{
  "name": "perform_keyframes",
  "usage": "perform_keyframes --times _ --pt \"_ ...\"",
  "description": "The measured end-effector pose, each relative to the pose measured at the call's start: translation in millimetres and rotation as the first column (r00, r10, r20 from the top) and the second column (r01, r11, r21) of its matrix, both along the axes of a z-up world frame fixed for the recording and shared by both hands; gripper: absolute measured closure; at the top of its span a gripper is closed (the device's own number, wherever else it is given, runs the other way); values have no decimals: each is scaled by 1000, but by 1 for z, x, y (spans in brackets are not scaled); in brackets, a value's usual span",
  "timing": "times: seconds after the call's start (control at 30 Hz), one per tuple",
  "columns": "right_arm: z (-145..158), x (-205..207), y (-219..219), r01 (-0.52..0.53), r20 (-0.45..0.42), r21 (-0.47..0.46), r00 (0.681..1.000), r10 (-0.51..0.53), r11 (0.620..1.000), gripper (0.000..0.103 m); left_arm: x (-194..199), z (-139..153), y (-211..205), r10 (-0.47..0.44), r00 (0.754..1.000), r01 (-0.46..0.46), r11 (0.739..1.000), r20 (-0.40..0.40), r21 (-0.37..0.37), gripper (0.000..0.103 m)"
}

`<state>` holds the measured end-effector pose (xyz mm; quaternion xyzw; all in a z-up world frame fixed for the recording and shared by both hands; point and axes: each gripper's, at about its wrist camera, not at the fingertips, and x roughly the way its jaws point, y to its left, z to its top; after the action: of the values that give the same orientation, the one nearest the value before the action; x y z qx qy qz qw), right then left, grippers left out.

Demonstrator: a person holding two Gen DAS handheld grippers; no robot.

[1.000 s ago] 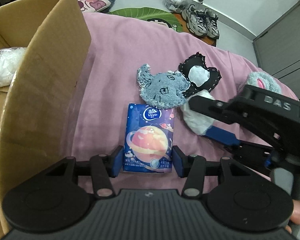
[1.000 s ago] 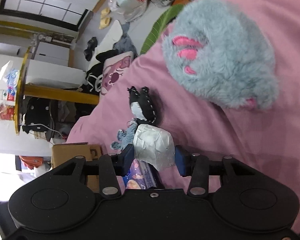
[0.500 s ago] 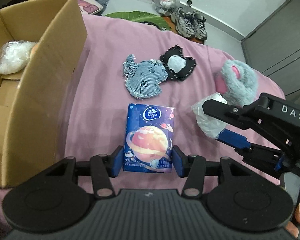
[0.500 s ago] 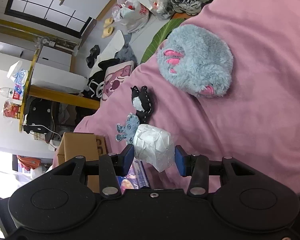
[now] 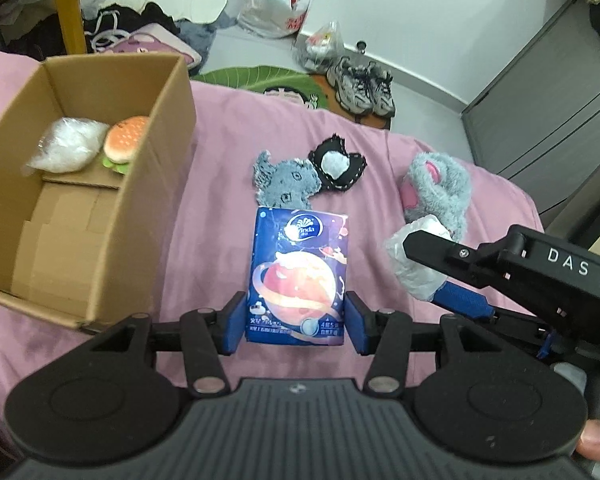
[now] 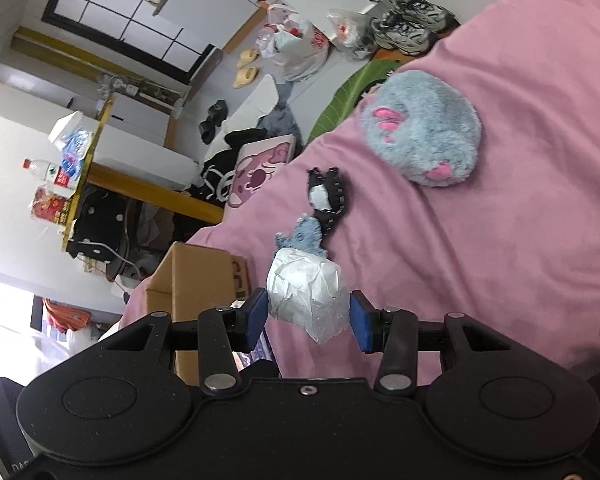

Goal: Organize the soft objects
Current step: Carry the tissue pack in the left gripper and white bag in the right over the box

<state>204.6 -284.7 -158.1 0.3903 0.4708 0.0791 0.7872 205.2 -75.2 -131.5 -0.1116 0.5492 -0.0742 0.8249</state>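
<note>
Tissues first: the left gripper (image 5: 296,322) pinches a blue tissue pack (image 5: 298,276) by its near end, both blue pads pressed against its sides, and the pack juts forward above the pink bedspread (image 5: 220,184). Beside it on the right, the right gripper (image 6: 308,316) clamps a crumpled white wad (image 6: 306,294), probably paper or thin plastic, though the wrist view is too soft to say which; the left camera shows the same wad (image 5: 414,258) sticking out past that gripper's black finger. Left of the tissue pack sits an open cardboard box (image 5: 148,216) on the bedspread, with a clear bag of white stuffing (image 5: 66,144) and a toy burger (image 5: 124,144) lying touching each other at its far end. Beyond the pack, a grey-blue fabric patch (image 5: 286,186) lies flat, its edge meeting a black patch with a white centre (image 5: 337,164). A fluffy grey paw slipper (image 5: 438,190) with pink pads rests further right, just behind the wad. Past the bed edge, a pair of sneakers (image 5: 362,86) stands on the floor beside a green leaf-shaped mat (image 5: 240,76).
</note>
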Motion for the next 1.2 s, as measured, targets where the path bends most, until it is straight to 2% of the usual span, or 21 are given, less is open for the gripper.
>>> perform_keyframes --times 0.7,1.0,1.2 --pt "39 6 59 -38 89 5 995 38 999 59 -4 46 72 82 989 -77 996 124 -42 53" --pt "45 9 91 -56 107 -15 993 57 998 59 1 49 106 102 985 -96 994 138 -51 53" --pt "50 13 115 -88 110 -64 989 95 994 59 4 45 128 126 983 -119 991 136 -57 53"
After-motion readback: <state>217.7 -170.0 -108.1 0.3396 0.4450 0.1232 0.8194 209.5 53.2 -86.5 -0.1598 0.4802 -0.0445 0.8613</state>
